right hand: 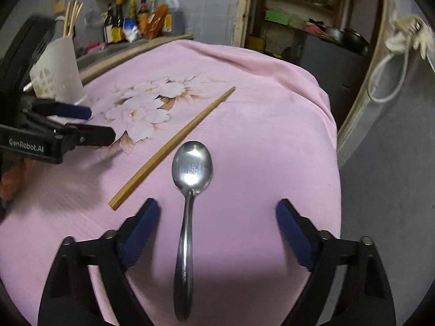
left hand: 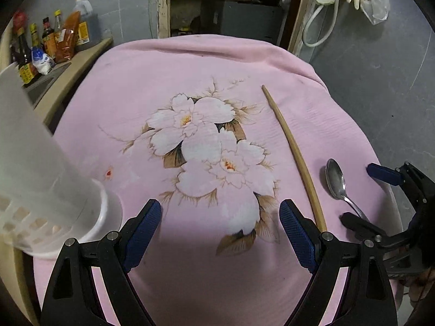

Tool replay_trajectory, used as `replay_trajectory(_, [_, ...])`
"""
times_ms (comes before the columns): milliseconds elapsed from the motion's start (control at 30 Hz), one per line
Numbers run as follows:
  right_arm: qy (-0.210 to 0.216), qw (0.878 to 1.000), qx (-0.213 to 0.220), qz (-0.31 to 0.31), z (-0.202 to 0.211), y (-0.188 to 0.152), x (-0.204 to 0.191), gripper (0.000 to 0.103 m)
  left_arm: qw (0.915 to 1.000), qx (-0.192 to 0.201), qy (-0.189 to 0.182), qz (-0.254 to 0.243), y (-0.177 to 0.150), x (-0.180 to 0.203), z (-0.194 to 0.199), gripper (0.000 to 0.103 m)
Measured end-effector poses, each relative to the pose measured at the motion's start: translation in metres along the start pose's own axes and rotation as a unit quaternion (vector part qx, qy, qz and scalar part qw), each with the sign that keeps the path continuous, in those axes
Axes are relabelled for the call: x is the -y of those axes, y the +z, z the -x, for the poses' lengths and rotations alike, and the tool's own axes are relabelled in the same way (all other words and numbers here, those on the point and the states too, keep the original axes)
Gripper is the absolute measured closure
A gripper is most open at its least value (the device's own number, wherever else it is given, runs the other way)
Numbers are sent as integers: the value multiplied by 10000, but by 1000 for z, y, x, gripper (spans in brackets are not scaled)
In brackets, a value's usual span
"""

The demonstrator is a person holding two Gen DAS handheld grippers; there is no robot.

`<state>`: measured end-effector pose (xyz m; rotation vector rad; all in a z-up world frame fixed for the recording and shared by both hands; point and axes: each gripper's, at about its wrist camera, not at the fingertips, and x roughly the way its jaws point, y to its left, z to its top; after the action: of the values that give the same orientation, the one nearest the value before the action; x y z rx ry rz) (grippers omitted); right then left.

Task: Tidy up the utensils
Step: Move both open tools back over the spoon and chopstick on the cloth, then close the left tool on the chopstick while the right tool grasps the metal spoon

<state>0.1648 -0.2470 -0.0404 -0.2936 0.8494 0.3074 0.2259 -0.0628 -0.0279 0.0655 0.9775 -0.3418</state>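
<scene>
Both pairs of jaws stand wide apart with nothing gripped. The right gripper (right hand: 217, 217) hangs over the metal spoon (right hand: 190, 190), whose handle lies between its blue pads, clear of both. The spoon rests bowl-up on the pink flowered cloth (right hand: 272, 135) covering the table, just beside a wooden chopstick (right hand: 174, 146). The left gripper (left hand: 220, 222) hovers over the printed blossoms, with a white utensil holder (left hand: 40, 176) at its left, standing on the cloth.
</scene>
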Motion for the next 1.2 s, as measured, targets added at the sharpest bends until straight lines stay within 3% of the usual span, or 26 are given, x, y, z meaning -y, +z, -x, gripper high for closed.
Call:
replay_trajectory(133, [-85, 9996, -15, 252, -9, 8, -5, 25, 9999, -38, -65, -92, 7, 2, -9, 18])
replay_trajectory(300, [-127, 9993, 3, 357, -14, 15, -3, 51, 9995, 2, -289, -104, 15, 5, -13, 21])
replay_trajectory(433, [-178, 9992, 76, 353, -14, 18, 9, 71, 9986, 3, -484, -198, 28, 15, -19, 35])
replay_trajectory(700, [-2, 9998, 166, 58, -14, 23, 26, 73, 9961, -261, -823, -187, 59, 33, -45, 56])
replay_trajectory(967, [73, 9992, 250, -287, -13, 22, 49, 73, 9971, -446, -568, -259, 89, 39, -75, 78])
replay_trajectory(1100, [104, 9990, 225, -380, -17, 26, 55, 73, 9966, -525, -607, -194, 94, 38, -79, 95])
replay_trajectory(1200, [169, 9988, 171, -431, -21, 29, 58, 73, 9969, -498, -545, -261, 90, 38, -75, 96])
